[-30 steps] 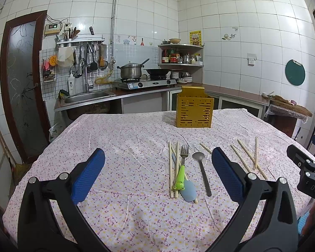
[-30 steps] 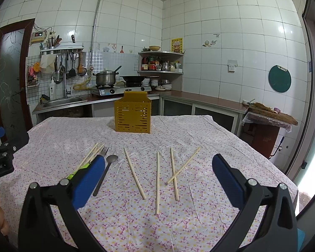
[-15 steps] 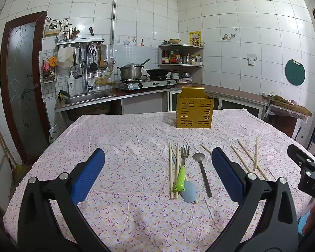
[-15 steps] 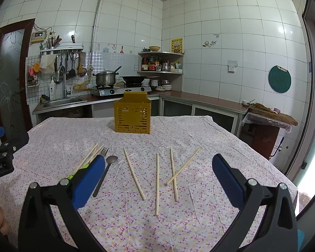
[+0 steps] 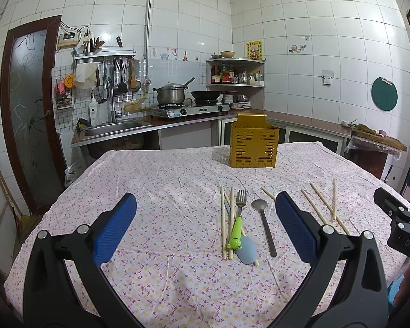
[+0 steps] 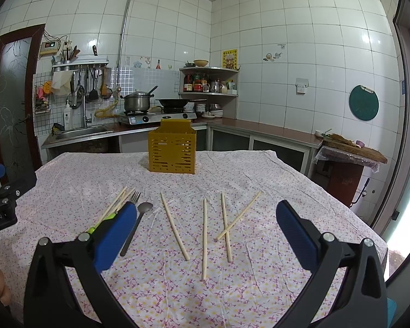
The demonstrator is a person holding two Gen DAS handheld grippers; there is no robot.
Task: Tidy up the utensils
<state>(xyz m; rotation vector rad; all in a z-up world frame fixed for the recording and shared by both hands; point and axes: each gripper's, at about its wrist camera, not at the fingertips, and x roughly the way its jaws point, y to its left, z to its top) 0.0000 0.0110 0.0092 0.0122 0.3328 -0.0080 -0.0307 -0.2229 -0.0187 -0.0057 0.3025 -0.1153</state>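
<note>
Fork (image 6: 135, 196) handle hidden behind right gripper (image 6: 205, 229) finger; both grippers spread.

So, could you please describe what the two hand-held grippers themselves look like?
Both look alike: the left hand-held gripper and right hand-held gripper have matte black angular frames with silver round fasteners. Their fingers carry blue textured pads. White lettering marks each body: "DAS" shows on the right one, a partial word ending "RobotAI" on the left. No cables or sleeves are visible.

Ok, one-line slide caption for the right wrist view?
Open right gripper above loose chopsticks on the floral tablecloth, yellow utensil holder behind.
</note>
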